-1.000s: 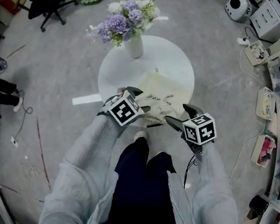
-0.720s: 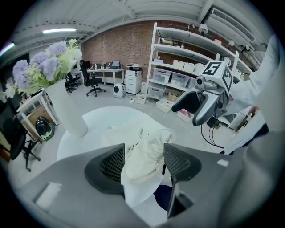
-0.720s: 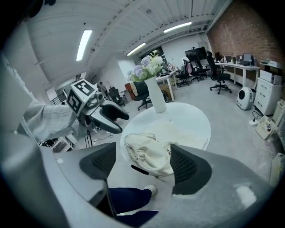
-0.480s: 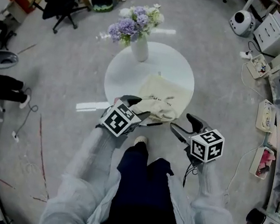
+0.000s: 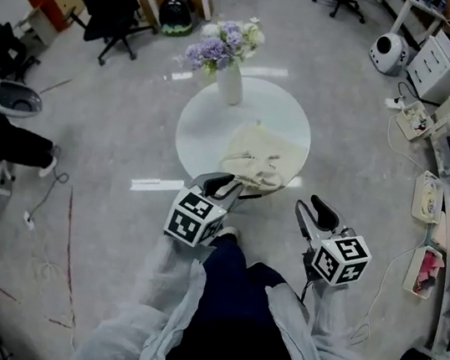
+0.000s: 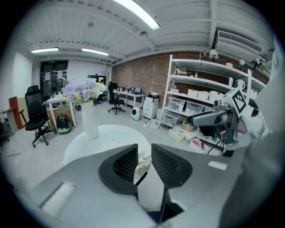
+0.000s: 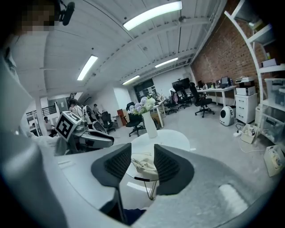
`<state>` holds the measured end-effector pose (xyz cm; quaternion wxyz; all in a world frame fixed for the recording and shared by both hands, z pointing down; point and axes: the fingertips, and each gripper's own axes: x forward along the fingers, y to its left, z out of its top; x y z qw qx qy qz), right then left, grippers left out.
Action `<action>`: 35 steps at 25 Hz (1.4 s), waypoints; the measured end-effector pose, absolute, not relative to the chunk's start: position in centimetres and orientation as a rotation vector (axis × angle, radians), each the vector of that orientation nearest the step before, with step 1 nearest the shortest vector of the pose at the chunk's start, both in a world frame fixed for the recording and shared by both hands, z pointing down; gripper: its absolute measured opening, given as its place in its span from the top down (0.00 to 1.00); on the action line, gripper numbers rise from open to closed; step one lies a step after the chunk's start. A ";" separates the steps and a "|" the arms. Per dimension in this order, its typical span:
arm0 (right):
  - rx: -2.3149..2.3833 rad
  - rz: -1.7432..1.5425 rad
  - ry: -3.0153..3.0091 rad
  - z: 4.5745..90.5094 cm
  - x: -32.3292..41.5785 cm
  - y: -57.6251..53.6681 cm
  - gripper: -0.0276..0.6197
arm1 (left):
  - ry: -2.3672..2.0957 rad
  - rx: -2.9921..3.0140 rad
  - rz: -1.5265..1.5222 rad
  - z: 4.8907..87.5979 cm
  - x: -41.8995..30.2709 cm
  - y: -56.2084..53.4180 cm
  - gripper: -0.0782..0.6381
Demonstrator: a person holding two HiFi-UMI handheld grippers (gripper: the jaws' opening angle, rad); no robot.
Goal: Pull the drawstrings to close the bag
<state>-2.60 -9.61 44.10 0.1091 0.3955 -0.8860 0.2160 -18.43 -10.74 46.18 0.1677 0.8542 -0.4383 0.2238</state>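
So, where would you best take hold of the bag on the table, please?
Probably the bunched neck of the bag, coming in level from the table's near edge: the gathers face that way and stand up off the flat body, so there is something to pinch.

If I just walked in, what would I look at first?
Probably the purple flowers in a white vase at the far edge of the round white table, with a cream bag lying nearer. Then, by the near edge, the left gripper and right gripper, each with a checkered cube, jaws closing: a dark cord runs between the left jaws, the right look empty.
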 end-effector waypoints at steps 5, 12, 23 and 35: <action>1.251 0.544 -2.630 42.4 -1.5 -7.1 0.85 | -1.328 2.431 0.498 45.1 -17.4 -7.5 0.82; 1.296 0.470 -2.655 42.3 -1.0 -4.1 0.95 | -1.302 2.428 0.368 45.2 -16.2 -4.5 0.87; 1.289 0.500 -2.560 45.3 -0.3 -1.8 0.95 | -1.228 2.441 0.308 45.7 -14.1 -2.0 0.87; 1.291 0.506 -2.555 45.8 -0.2 -1.7 0.95 | -1.273 2.412 0.308 46.2 -15.4 -2.4 0.87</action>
